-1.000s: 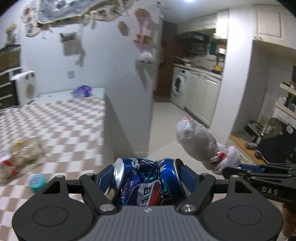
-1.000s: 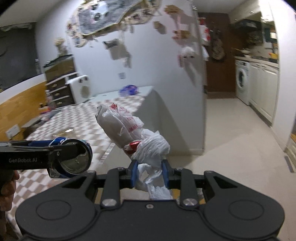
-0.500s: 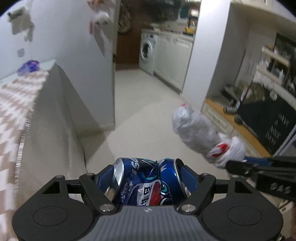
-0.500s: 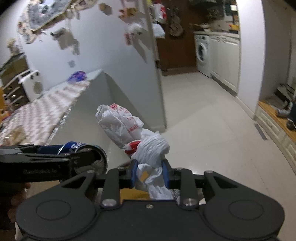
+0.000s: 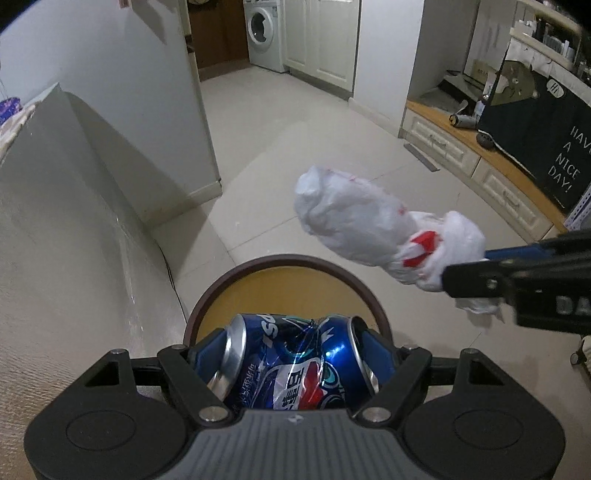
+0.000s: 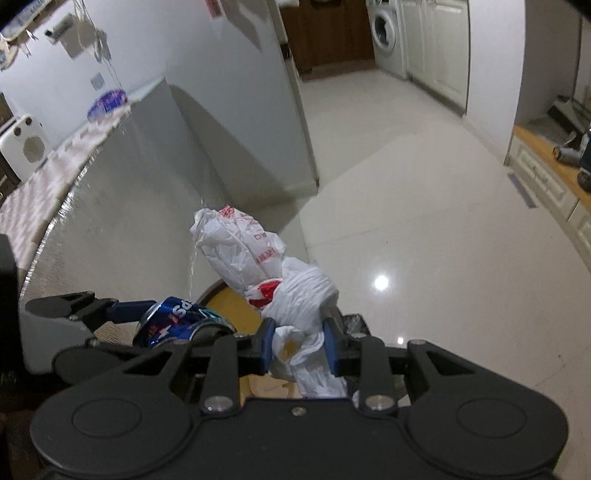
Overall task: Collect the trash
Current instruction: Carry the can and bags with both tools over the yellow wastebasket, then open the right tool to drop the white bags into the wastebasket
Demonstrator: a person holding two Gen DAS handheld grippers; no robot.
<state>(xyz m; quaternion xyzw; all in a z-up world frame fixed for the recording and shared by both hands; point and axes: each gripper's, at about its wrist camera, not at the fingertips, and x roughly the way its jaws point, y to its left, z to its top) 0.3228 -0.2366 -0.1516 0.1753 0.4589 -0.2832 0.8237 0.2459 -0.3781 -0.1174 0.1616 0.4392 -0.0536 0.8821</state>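
Observation:
My left gripper point(image 5: 291, 350) is shut on a crushed blue soda can point(image 5: 291, 365), held sideways between the jaws. It hangs over a round bin point(image 5: 288, 264) with a dark brown rim and a yellow-brown inside. My right gripper point(image 6: 299, 343) is shut on the knotted end of a crumpled white plastic bag point(image 6: 255, 258) with red print. The bag point(image 5: 354, 229) sticks out over the right side of the bin rim point(image 6: 210, 291). The can point(image 6: 181, 321) and the left gripper show at the left in the right wrist view.
A table draped in a grey cover point(image 5: 66, 206) stands close on the left, next to the bin. A white wall corner point(image 5: 199, 110) is behind it. Pale tiled floor point(image 6: 424, 221) stretches ahead to a washing machine point(image 5: 264, 35). Low cabinets point(image 5: 491, 166) line the right.
Both grippers have swung away from the table top and tilted down toward the floor. The bin has come into view under them. Both still hold their loads.

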